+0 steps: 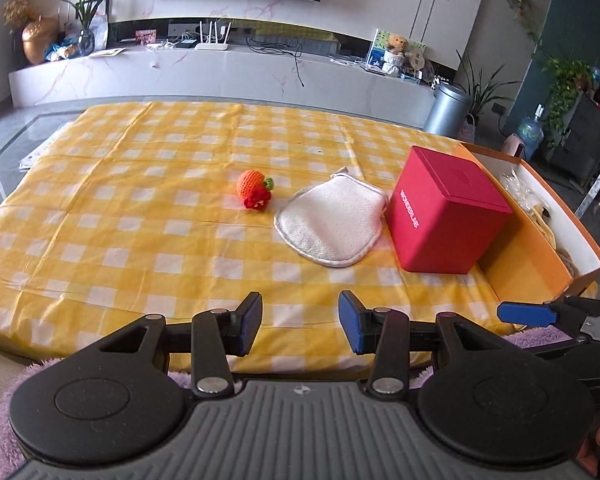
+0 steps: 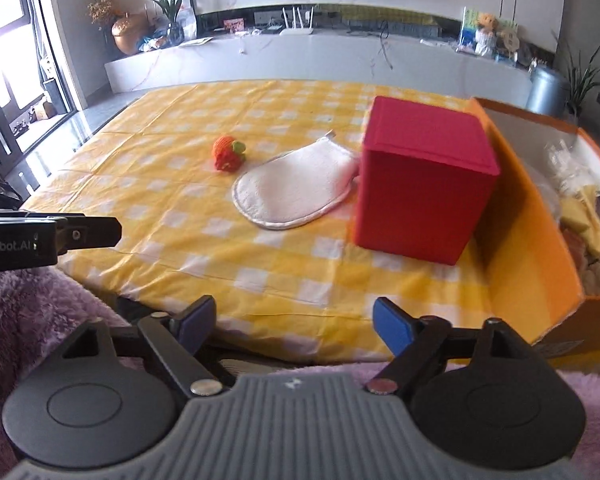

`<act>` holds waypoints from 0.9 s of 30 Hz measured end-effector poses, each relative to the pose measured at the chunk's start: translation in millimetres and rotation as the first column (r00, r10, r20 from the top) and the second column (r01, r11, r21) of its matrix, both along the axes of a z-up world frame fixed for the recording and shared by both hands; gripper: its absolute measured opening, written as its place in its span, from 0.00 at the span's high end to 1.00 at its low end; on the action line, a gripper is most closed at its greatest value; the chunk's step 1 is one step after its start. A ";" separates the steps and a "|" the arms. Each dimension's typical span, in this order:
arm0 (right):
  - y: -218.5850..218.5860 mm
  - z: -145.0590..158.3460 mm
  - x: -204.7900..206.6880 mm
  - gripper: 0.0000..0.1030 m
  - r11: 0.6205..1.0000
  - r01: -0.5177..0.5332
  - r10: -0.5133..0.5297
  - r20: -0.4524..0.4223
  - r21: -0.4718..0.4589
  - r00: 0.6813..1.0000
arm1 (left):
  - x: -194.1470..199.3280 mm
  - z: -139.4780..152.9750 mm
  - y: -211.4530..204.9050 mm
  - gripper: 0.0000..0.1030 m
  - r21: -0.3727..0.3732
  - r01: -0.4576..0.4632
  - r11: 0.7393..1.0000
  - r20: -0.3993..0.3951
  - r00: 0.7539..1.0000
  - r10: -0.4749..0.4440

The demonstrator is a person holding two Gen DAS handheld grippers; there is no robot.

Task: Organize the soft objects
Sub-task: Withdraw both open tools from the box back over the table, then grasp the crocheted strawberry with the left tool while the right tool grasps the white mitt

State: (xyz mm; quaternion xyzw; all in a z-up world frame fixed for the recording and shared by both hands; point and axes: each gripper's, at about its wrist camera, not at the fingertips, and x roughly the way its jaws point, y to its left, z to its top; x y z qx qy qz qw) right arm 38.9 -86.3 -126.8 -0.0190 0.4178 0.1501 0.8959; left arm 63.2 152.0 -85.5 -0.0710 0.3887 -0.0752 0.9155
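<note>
An orange crocheted toy [image 1: 254, 189] with a red flower and green leaf lies mid-table on the yellow checked cloth [image 1: 140, 216]; it also shows in the right wrist view [image 2: 229, 153]. A white terry mitt [image 1: 329, 221] lies flat just right of it, also in the right wrist view [image 2: 296, 189]. An open orange box [image 1: 532, 256] at the right edge holds soft items [image 2: 584, 216]. My left gripper [image 1: 300, 324] is open and empty above the near table edge. My right gripper [image 2: 294, 320] is open and empty, also at the near edge.
A red cube box [image 1: 446, 210] stands between the mitt and the orange box, touching the mitt's edge in the right wrist view [image 2: 424, 176]. A purple fluffy fabric [image 2: 28, 312] lies below both grippers. A TV console [image 1: 228, 68] runs behind the table.
</note>
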 end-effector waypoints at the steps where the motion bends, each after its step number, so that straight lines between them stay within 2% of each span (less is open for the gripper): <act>1: 3.1 -0.4 2.9 0.14 1.000 -0.002 0.002 -0.006 0.007 1.000 | 3.1 -1.1 1.6 0.51 -0.003 -0.004 1.000 -0.003 1.000 0.004; 6: 24.1 -3.0 26.4 0.14 1.000 -0.006 0.006 -0.018 -0.019 1.000 | 18.4 -8.1 14.9 0.51 -0.019 -0.015 1.000 -0.025 1.000 0.015; 10: 40.8 -10.1 50.6 0.13 0.999 0.032 -0.032 -0.035 -0.020 0.999 | 36.3 -15.8 22.6 0.51 -0.005 -0.017 1.000 -0.047 0.999 0.017; 16: 60.1 -31.5 96.6 0.03 0.994 0.110 -0.107 -0.101 0.027 0.989 | 70.8 -24.8 35.3 0.51 0.020 0.008 1.000 -0.071 0.997 -0.007; 19: 70.8 -44.7 123.7 0.03 0.992 0.125 -0.119 -0.132 0.033 0.984 | 89.6 -30.1 39.3 0.51 0.043 0.030 0.999 -0.077 0.997 -0.026; 24: 90.0 -62.3 154.0 0.03 0.998 0.067 -0.066 -0.127 -0.001 0.990 | 119.7 -37.6 43.2 0.51 0.074 0.075 0.994 -0.083 0.994 -0.069; 27: 98.7 -70.3 169.0 0.08 0.999 0.033 -0.038 -0.113 -0.040 0.993 | 135.4 -40.0 37.9 0.50 0.106 0.120 0.987 -0.066 0.991 -0.113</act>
